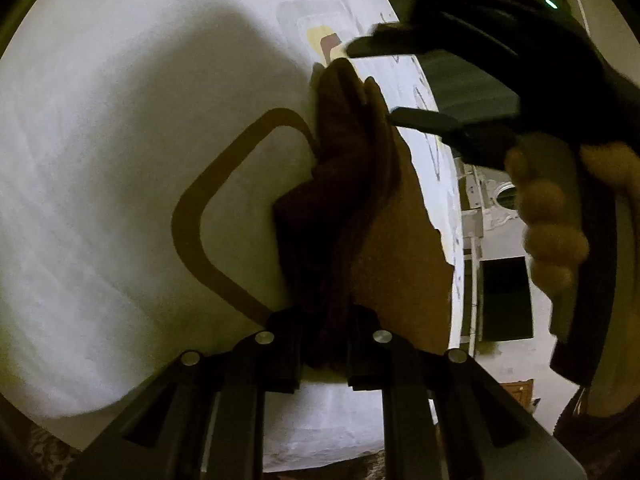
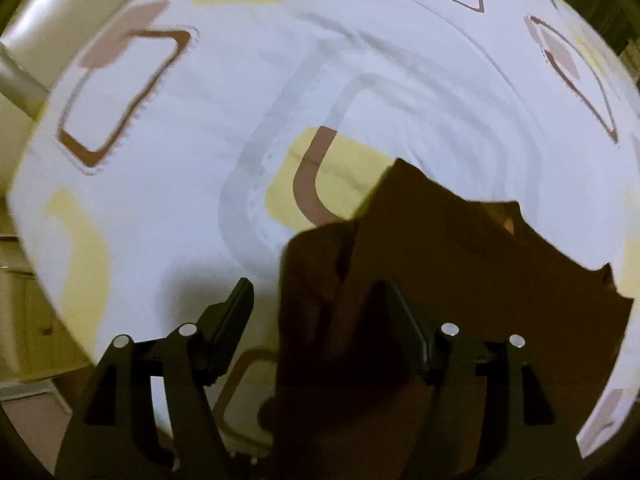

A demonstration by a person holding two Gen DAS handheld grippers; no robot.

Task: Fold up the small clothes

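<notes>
A small brown garment (image 1: 360, 200) is held up over a white bedsheet (image 1: 120, 160) printed with brown and yellow shapes. My left gripper (image 1: 323, 344) is shut on a bunched edge of the garment, which runs up from between its fingers. My right gripper shows in the left wrist view (image 1: 372, 84) at the upper right, held by a hand, its fingers spread around the garment's far end. In the right wrist view the garment (image 2: 440, 260) lies between the spread fingers of my right gripper (image 2: 320, 300), which do not pinch it.
The bedsheet (image 2: 200, 140) fills most of both views. The bed's edge (image 1: 452, 208) runs down the right of the left wrist view, with floor and furniture (image 1: 504, 296) beyond. A pale wall and a rail (image 2: 20, 88) stand at the left.
</notes>
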